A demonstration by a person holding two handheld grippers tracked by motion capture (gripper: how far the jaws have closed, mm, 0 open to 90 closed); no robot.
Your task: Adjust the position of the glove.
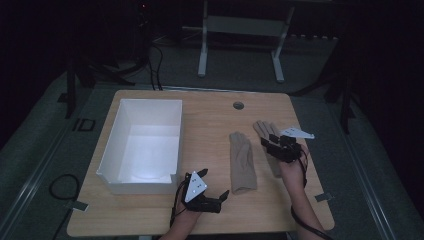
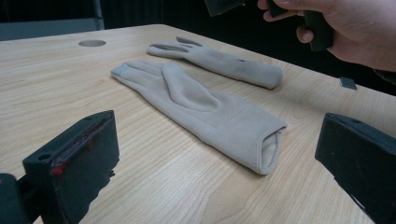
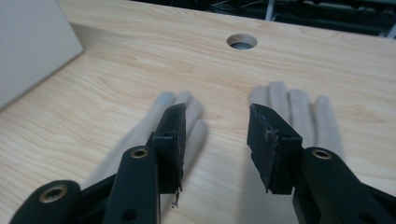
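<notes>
While unheld, gloves (image 3: 289,112) beneath open tongs (image 3: 217,135)

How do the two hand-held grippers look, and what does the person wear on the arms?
Both grippers, left gripper and right gripper, are black with two blocky jaws. Each carries a grey three-cornered plate on top and trails a black cable. The right jaws show brass-coloured pivot rings. The left gripper's pad has a reddish edge. The forearms show no sleeves.

A: Where is the left gripper (image 1: 216,198)?
B: Low in the frame's centre, lying level, jaws wide apart and pointing right.
A: And the right gripper (image 1: 267,141)?
B: Right of centre, raised, jaws parted and empty, aimed toward upper left.
</notes>
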